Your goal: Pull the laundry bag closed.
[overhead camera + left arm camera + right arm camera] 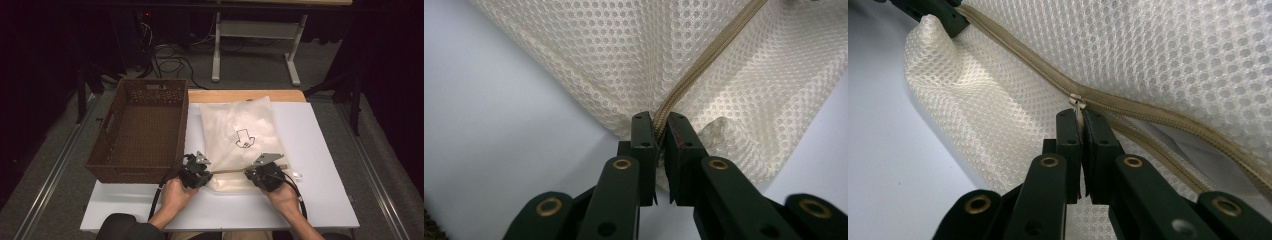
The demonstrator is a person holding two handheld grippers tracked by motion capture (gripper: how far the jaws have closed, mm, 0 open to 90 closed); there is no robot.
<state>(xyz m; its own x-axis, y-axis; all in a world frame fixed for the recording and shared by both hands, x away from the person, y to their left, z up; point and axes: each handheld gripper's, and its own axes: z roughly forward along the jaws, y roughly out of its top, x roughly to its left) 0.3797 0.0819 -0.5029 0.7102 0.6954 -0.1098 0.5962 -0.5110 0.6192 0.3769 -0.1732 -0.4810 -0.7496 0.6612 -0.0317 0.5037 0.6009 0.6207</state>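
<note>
So there's a brown woven basket (137, 131) sitting on the left side of the white worktop (320, 190), hanging a bit over the left edge, with cut-out handles in its walls. A strip of bare wood (245, 95) shows along the worktop's far edge. Behind all that, a white-legged table frame (255, 45) stands on the grey floor (250, 75), with a tangle of black cables (167, 62) lying near it.

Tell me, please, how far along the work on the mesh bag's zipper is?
Done: left gripper clamps the zipper's end; right gripper pinches the slider pull. In hand: zipper partly open behind the slider on the mesh bag. Left: running the slider toward the left gripper.
</note>
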